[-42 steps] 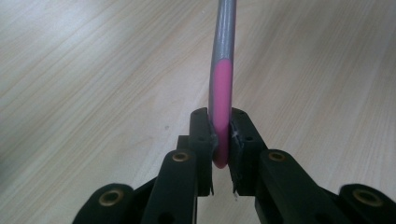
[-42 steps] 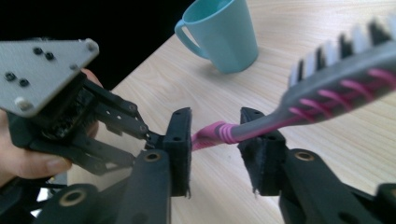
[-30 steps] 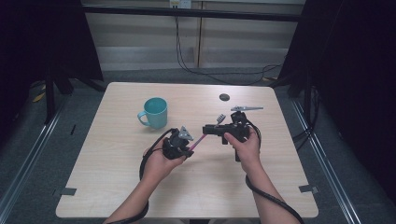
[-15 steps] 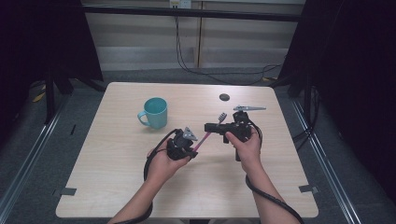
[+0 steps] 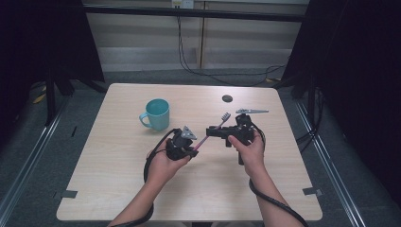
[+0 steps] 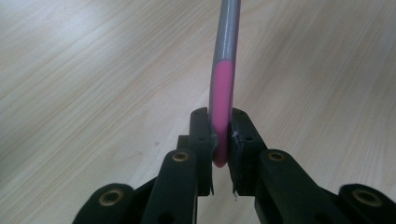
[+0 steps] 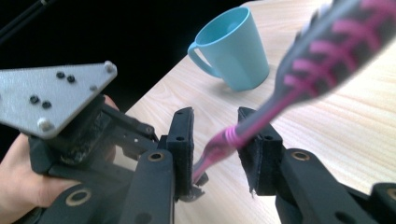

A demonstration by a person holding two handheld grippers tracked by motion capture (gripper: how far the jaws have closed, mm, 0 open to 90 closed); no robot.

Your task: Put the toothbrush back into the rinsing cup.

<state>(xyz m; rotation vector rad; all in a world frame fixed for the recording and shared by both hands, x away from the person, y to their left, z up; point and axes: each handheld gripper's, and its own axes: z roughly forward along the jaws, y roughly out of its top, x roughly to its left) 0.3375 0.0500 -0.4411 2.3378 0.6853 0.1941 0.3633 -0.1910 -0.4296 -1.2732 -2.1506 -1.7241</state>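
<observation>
Loosening, is it? The right gripper (image 5: 211, 131) looks slack around the toothbrush (image 5: 203, 140).

Yes. Its jaws have just been opening, and the right gripper view shows them spread, with the neck of the toothbrush (image 7: 261, 116) passing between them. It leans on one pad, and there is a clear gap to the other, so nothing is being squeezed there.

So who carries it?

The left gripper (image 5: 193, 148) does. In the left gripper view its jaws are pinching the pink tail of the handle (image 6: 221, 93), with both pads tight against it.

Where does that put the brush?

It sits in the air above the middle of the desk (image 5: 118, 189), slanting up from the left jaws, with the bristle end beyond the right ones. The blue cup (image 5: 157, 113) stands upright, off to the left and farther back, well apart from both hands.

What do you make of it?

My guess is a hand-over or a change of grip. Either the right hand lets go so the left can take the brush away, perhaps to the cup, or it is about to bite again somewhere better.

Any risk?

A thin handle held by its very tip could swing or droop, so the left pinch must hold firm.
</observation>
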